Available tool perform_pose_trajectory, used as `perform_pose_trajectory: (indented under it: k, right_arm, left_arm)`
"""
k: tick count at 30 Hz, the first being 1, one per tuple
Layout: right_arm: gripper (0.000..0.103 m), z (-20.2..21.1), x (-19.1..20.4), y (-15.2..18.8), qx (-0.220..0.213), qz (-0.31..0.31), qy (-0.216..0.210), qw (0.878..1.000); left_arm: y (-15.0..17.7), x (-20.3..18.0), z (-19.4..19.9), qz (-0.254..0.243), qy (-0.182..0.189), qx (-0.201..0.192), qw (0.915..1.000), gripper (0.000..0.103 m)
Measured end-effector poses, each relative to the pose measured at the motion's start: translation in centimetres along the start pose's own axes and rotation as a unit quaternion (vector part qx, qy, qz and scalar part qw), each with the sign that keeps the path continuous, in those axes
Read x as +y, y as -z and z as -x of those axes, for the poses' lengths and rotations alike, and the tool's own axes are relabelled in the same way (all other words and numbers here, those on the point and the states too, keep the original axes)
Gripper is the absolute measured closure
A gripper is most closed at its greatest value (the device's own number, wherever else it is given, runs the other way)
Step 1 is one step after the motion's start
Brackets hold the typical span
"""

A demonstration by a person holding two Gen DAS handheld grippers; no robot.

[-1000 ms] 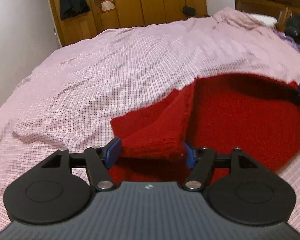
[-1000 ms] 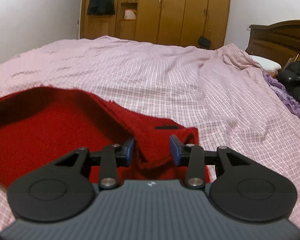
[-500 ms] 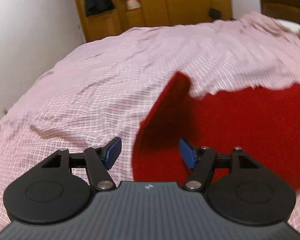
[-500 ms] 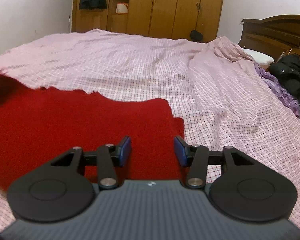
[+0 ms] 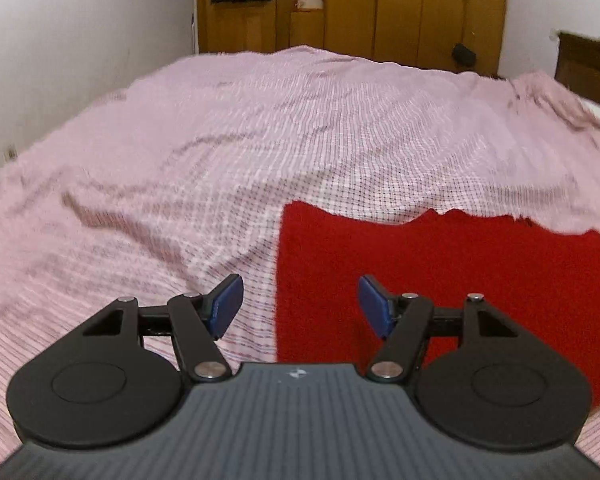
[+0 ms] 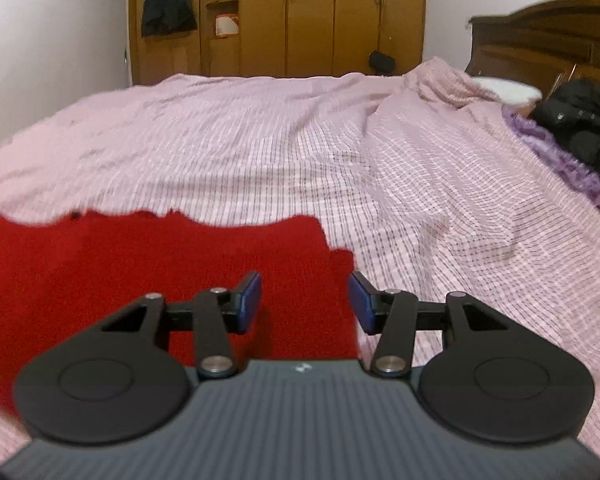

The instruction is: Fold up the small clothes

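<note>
Red garment (image 5: 440, 276) lies flat on the pink checked bedsheet (image 5: 260, 152), toward 3 o'clock in your left view and 9 o'clock in your right (image 6: 140, 264). Your left gripper (image 5: 300, 304) straddles its left edge, jaws open, empty. Your right gripper (image 6: 304, 300) sits over its right edge, jaws open, empty.

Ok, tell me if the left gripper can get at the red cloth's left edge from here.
Probably yes. The left gripper is open, and the red cloth lies flat on the bedsheet with its left edge between the fingers; nothing sits in the way.
</note>
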State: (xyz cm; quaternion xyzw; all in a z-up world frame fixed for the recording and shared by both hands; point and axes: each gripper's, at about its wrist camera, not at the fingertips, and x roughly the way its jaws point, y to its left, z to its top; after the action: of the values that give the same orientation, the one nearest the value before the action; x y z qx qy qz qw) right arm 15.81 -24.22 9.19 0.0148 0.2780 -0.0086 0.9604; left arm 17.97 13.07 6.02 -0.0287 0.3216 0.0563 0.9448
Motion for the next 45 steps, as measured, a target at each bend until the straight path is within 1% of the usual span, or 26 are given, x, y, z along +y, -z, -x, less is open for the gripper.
perform_pose_trajectory:
  k: [5, 9, 11, 13, 14, 16, 18, 19, 20, 22, 24, 26, 28, 31, 32, 33, 34, 36, 37, 39, 40, 41, 42, 43, 44, 45]
  right_arm:
    - [0.053, -3.4, -1.6, -1.6, 0.039, -0.041, -0.029, 0.998]
    - [0.053, -6.0, -2.2, -1.8, 0.069, -0.087, -0.064, 0.992]
    - [0.05, -6.8, -2.3, -1.8, 0.072, -0.107, -0.072, 0.989]
    - [0.05, -7.3, -2.4, -1.8, 0.07, -0.122, -0.081, 0.987]
    - [0.051, -7.5, -2.4, -1.7, 0.07, -0.126, -0.084, 0.986]
    - [0.052, -7.9, -2.4, -1.7, 0.07, -0.128, -0.089, 0.985]
    - [0.065, -7.8, -2.4, -1.7, 0.065, -0.123, -0.094, 0.986]
    - [0.083, -7.7, -2.3, -1.7, 0.061, -0.116, -0.093, 0.987]
    - [0.087, -7.4, -2.3, -1.7, 0.052, -0.112, -0.096, 0.988]
    - [0.089, -5.7, -2.7, -1.8, 0.008, -0.113, -0.101, 0.988]
    - [0.089, -4.0, -3.1, -1.9, -0.032, -0.129, -0.094, 0.987]
    - [0.09, -3.5, -3.5, -1.8, -0.043, -0.14, -0.076, 0.986]
    - [0.089, -4.4, -3.7, -1.5, -0.028, -0.146, -0.053, 0.988]
    - [0.089, -6.7, -3.6, -0.4, 0.017, -0.146, -0.026, 0.989]
    - [0.089, -7.3, -3.3, 0.0, 0.026, -0.138, -0.016, 0.99]
    - [0.089, -7.6, -3.0, 0.3, 0.026, -0.126, -0.008, 0.992]
    - [0.089, -7.6, -2.4, 0.4, 0.023, -0.11, 0.002, 0.994]
    - [0.088, -7.6, -1.7, 0.2, 0.023, -0.088, 0.017, 0.996]
    - [0.086, -7.4, -1.5, 0.1, 0.023, -0.084, 0.02, 0.996]
    - [0.084, -6.9, -1.8, -0.3, 0.026, -0.098, 0.015, 0.995]
    - [0.079, -6.3, -2.0, -0.5, 0.027, -0.112, 0.013, 0.993]
    - [0.069, -5.8, -2.4, -0.6, 0.026, -0.127, 0.012, 0.992]
    - [0.063, -5.1, -2.7, -0.8, 0.024, -0.139, 0.014, 0.99]
    - [0.051, -4.3, -3.0, -0.9, 0.019, -0.146, 0.017, 0.989]
    - [0.047, -3.5, -3.2, -0.8, 0.012, -0.151, 0.019, 0.988]
    - [0.048, -2.7, -3.5, -0.8, 0.008, -0.154, 0.019, 0.988]
  left_arm:
    - [0.0, 0.1, -2.5, 0.027, 0.014, 0.024, 0.9992, 0.032]
    - [-1.0, 0.3, -4.8, 0.028, 0.032, 0.048, 0.998, 0.032]
    - [-1.7, 0.6, -6.1, 0.037, 0.042, 0.057, 0.9968, 0.032]
    - [-2.4, 1.0, -7.3, 0.054, 0.056, 0.066, 0.9948, 0.032]
    - [-2.6, 1.3, -8.0, 0.067, 0.068, 0.072, 0.9928, 0.034]
    - [-3.0, 1.8, -9.2, 0.09, 0.089, 0.083, 0.9884, 0.043]
    - [-3.1, 2.1, -9.9, 0.111, 0.1, 0.089, 0.9848, 0.058]
    - [-3.2, 2.1, -9.9, 0.115, 0.104, 0.086, 0.9842, 0.063]
    - [-3.2, 2.1, -9.6, 0.115, 0.109, 0.079, 0.9842, 0.07]
    - [-3.2, 1.6, -8.5, 0.098, 0.11, 0.052, 0.9876, 0.073]
    - [-3.4, 0.8, -7.5, 0.071, 0.107, 0.023, 0.9914, 0.075]
    - [-3.7, 0.2, -7.4, 0.057, 0.099, 0.009, 0.9934, 0.075]
    - [-4.0, -0.1, -8.3, 0.059, 0.086, 0.015, 0.9945, 0.075]
    - [-3.5, 0.0, -10.4, 0.064, 0.064, 0.042, 0.995, 0.074]
    - [-3.3, 0.1, -11.0, 0.063, 0.058, 0.046, 0.9953, 0.073]
    - [-3.1, 0.0, -11.3, 0.059, 0.055, 0.048, 0.9956, 0.068]
    - [-3.0, -0.1, -11.3, 0.052, 0.051, 0.046, 0.9963, 0.066]
    - [-2.9, -0.2, -11.2, 0.039, 0.042, 0.044, 0.9974, 0.057]
    - [-3.0, -0.1, -11.0, 0.037, 0.04, 0.045, 0.9975, 0.056]
    - [-3.3, 0.2, -10.4, 0.039, 0.039, 0.049, 0.9973, 0.052]
    - [-3.3, 0.2, -9.8, 0.04, 0.039, 0.05, 0.9972, 0.051]
    - [-3.3, 0.2, -9.2, 0.038, 0.037, 0.05, 0.9973, 0.049]
    - [-3.3, 0.1, -8.3, 0.031, 0.034, 0.047, 0.9978, 0.048]
    - [-3.2, 0.0, -7.5, 0.025, 0.032, 0.044, 0.9982, 0.048]
    - [-3.1, 0.0, -6.6, 0.017, 0.028, 0.042, 0.9986, 0.047]
    - [-3.0, -0.2, -5.7, 0.009, 0.021, 0.042, 0.9989, 0.045]
